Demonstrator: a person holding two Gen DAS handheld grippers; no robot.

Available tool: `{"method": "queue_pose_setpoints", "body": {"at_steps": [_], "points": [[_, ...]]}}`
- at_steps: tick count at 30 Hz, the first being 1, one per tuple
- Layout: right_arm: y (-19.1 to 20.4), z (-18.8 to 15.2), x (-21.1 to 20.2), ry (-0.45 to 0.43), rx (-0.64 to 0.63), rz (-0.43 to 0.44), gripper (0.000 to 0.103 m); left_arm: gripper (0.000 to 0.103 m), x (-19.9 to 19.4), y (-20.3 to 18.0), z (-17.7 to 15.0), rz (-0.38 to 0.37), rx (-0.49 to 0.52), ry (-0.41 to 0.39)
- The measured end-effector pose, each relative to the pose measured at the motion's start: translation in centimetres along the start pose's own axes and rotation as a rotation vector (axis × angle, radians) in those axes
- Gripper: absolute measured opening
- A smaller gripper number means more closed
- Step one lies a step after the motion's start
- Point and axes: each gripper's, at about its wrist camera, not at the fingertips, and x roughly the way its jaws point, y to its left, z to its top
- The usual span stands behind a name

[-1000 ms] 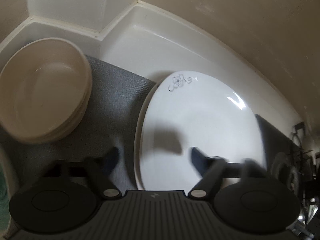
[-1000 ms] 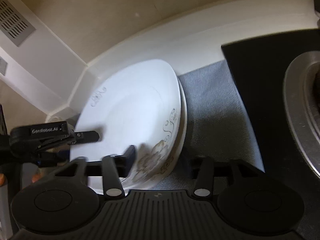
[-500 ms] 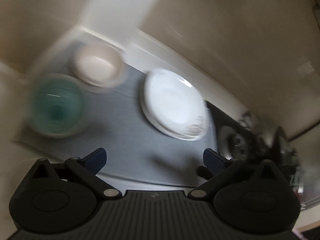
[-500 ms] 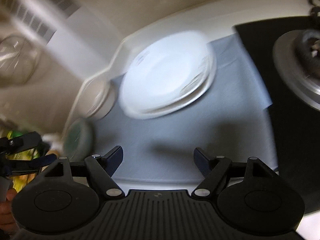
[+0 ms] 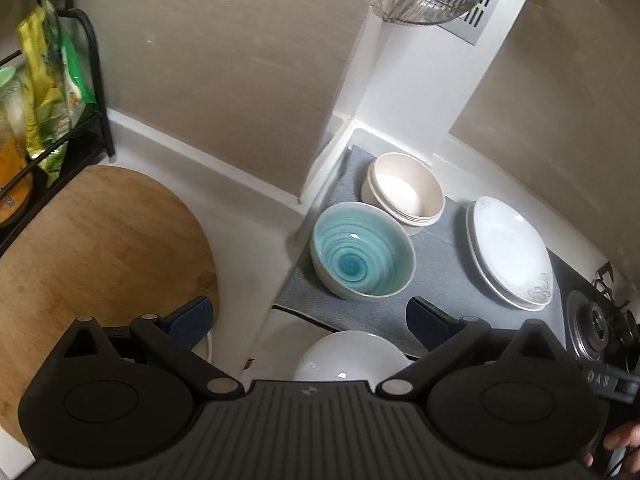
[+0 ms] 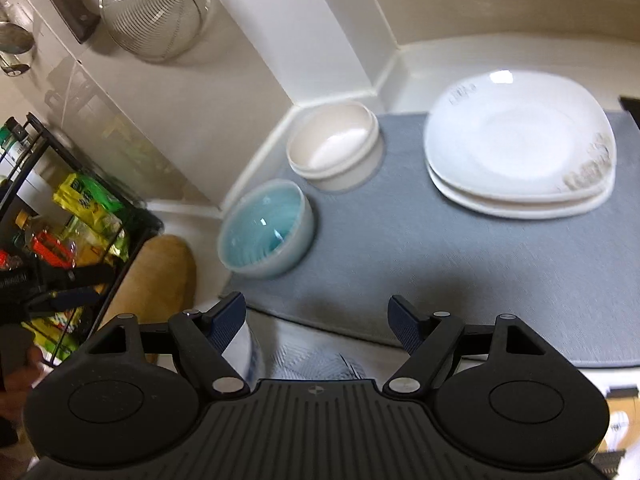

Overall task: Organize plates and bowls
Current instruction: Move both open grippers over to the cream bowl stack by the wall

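Left wrist view — I am looking down on a mostly sorted grey mat [image 5: 444,280].
I am holding the left hand-held gripper [image 5: 308,314] spread wide with nothing between its jaws; the right hand-held gripper [image 6: 318,322] has just been opening and is carrying nothing either. The white plates [image 6: 520,148] are sitting stacked, the cream bowls [image 5: 404,194] nested, and the teal bowl [image 5: 362,256] is standing just beside them. One white bowl [image 5: 346,356] is waiting off the mat — that, I judge, is what is left.

Stacked white plates [image 6: 516,148], nested cream bowls [image 6: 332,144] and a teal bowl [image 6: 266,228] sit upright on the grey mat [image 6: 400,248].
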Motion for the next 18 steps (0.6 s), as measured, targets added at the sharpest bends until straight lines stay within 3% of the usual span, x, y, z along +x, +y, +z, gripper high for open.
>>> {"method": "queue_pose_setpoints", "body": {"at_steps": [7, 13, 18], "points": [[0.8, 3.6, 0.6, -0.05, -0.003, -0.034, 0.08, 0.103, 0.8, -3.3, 2.4, -0.088, 0.042, -0.046], [-0.1, 8.4, 2.4, -0.081, -0.014, -0.106, 0.08, 0.103, 6.0, -7.1, 6.0, 0.055, -0.036, -0.022], [-0.8, 12.3, 6.4, -0.065, -0.005, -0.201, 0.08, 0.103, 10.1, -9.7, 6.6, 0.169, -0.069, 0.011]]}}
